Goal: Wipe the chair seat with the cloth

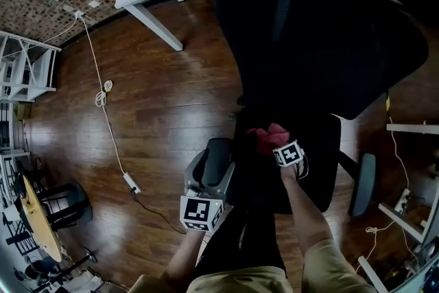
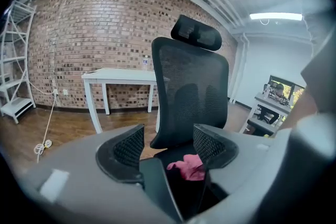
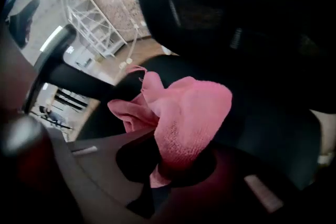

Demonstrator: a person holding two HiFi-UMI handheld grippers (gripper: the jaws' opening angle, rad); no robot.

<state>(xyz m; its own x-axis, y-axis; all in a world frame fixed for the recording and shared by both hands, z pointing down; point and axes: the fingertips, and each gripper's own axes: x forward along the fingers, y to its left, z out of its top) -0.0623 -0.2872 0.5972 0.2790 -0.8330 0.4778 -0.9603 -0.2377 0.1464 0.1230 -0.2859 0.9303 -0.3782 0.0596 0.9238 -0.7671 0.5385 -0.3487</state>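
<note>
Left of the chair seat (image 1: 312, 171), we find the left gripper (image 2: 167, 148) at the seat's left edge, its jaws standing apart. A dark slab, which we take to be the left armrest (image 1: 218, 161), sits between them against one jaw's inner face. A gap shows at the other jaw, so we record no clamp there.

On the seat itself, the cloth (image 3: 189, 113) is pink and bunched, and lies on the seat's left rear part, close under the backrest (image 1: 322, 38). The right gripper (image 3: 173, 161) has its jaws closed on the cloth's near edge, with the bulk of the fabric bulging out ahead of the tips and down toward the seat. We judge that it bears on the seat surface, though the contact itself is hidden under the fabric.

Governing relation: from the cloth, most of the bare seat lies to the right and toward the seat's front edge. The right hand is over the seat and the left is off its edge, so the stroke falls to the right hand. The seat shows no marked long axis, being roughly as wide as it is deep.

Right of the seat stands the right armrest (image 1: 363, 183), with neither gripper on it.

Count: one chair, one seat, two armrests, one cloth, two grippers
</note>
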